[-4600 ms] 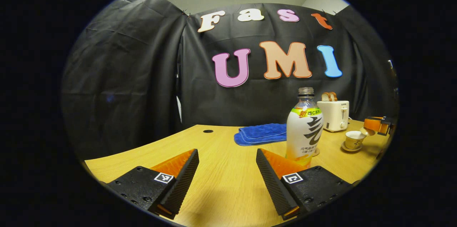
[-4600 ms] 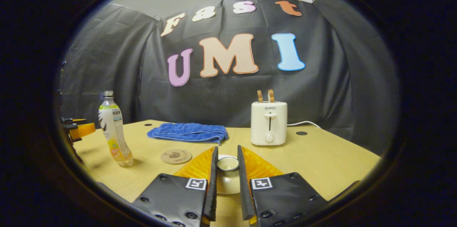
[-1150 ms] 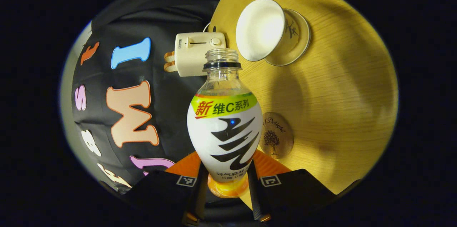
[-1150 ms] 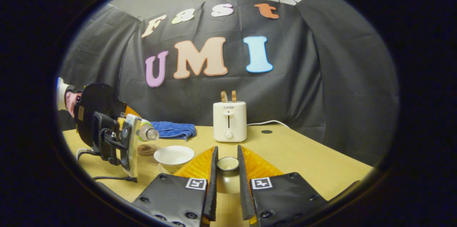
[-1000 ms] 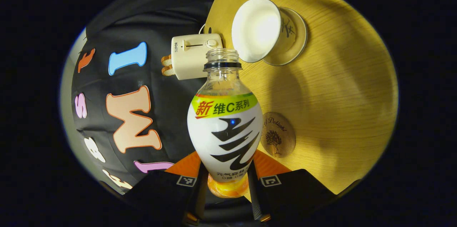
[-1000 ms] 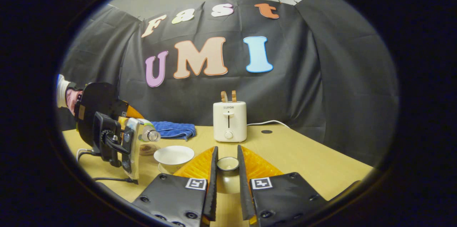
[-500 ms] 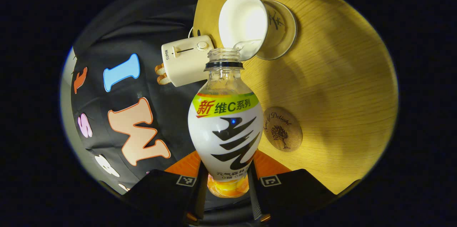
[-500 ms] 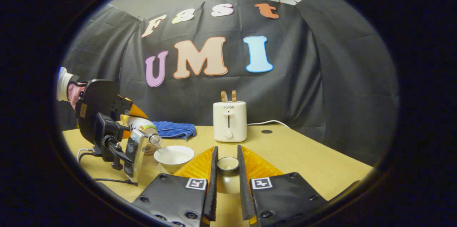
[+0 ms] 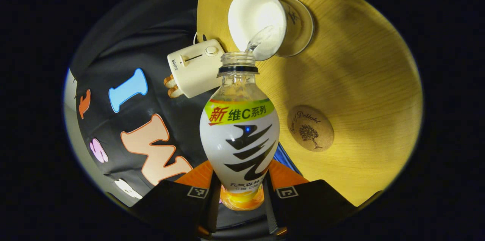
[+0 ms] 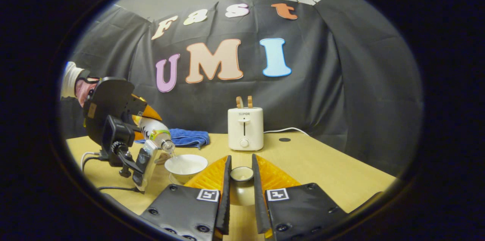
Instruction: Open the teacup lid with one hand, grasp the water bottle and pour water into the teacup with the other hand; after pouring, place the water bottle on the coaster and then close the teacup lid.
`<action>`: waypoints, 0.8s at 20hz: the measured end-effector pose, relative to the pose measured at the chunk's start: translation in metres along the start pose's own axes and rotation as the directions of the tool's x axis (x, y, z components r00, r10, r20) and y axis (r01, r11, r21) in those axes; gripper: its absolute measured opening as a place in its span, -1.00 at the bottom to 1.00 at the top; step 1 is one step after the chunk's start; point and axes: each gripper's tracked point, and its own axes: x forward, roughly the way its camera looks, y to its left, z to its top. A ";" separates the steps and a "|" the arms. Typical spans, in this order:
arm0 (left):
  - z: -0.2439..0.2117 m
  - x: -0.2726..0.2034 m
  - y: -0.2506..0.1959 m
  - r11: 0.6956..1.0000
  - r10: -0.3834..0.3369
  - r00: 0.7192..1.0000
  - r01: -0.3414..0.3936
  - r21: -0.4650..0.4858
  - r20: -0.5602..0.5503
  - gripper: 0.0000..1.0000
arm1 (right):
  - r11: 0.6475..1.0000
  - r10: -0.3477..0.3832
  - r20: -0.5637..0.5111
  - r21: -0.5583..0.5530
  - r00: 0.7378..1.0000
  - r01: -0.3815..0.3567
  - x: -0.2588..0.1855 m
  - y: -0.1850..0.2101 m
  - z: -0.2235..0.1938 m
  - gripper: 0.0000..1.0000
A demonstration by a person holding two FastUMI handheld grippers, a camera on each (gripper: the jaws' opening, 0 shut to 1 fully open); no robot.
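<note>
Over the teacup (image 9: 261,17), the water bottle (image 9: 239,131) now pours water.

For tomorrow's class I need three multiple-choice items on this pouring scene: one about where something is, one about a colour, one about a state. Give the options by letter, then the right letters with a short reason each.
1. Where does the coaster lie?
A. Bare on the table, apart from the teacup
B. Under the water bottle
C. On top of the toaster

2. What colour is the folded towel at the back of the table?
A. Red
B. Blue
C. White

3. What state is the water bottle in?
A. Standing capped on the table
C. Lying on the towel
B. Held tilted, water running into the teacup

Answers:
1. A: in the left gripper view the coaster has nothing on it and wood shows between it and the teacup.
2. B: the right gripper view shows it blue.
3. B: the left gripper holds it, and a stream leaves its open mouth into the cup.
</note>
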 end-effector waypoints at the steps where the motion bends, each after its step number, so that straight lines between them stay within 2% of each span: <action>1: 0.000 0.001 0.004 1.000 0.003 1.000 -0.003 0.015 -0.001 0.00 | 1.000 0.000 0.000 0.000 1.000 0.000 0.000 0.000 0.000 -0.39; 9: -0.010 -0.009 0.035 0.990 0.043 0.998 -0.038 0.137 -0.035 -0.01 | 1.000 0.004 -0.001 0.000 1.000 -0.004 0.000 0.000 0.001 -0.39; 16: -0.004 -0.013 0.055 0.976 0.066 0.998 -0.060 0.209 -0.021 0.00 | 1.000 0.004 -0.002 0.000 1.000 -0.004 0.000 0.000 0.000 -0.39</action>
